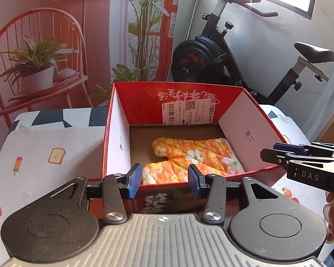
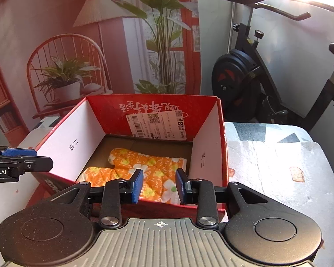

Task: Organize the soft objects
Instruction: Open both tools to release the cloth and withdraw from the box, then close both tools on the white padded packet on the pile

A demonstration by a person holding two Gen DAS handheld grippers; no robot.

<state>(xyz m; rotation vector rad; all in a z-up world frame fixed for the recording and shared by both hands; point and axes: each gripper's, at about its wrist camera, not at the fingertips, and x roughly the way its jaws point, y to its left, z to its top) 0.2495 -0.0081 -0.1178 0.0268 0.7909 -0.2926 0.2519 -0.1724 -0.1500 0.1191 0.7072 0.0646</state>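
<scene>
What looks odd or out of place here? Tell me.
Little stands out. The orange floral oven mitt lies flat inside the red box. The box's lettering and white label read upside down from here. Both the left gripper and right gripper are open, empty.

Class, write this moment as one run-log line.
orange floral oven mitt: lying in red box | left hand-held gripper: open, empty | right hand-held gripper: open, empty

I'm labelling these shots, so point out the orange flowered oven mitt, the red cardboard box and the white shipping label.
orange flowered oven mitt [image 1: 196,155], left wrist view, quilted palm.
red cardboard box [image 2: 104,113], right wrist view, red far inner wall.
white shipping label [image 2: 158,125], right wrist view, middle of the sticker.
</scene>
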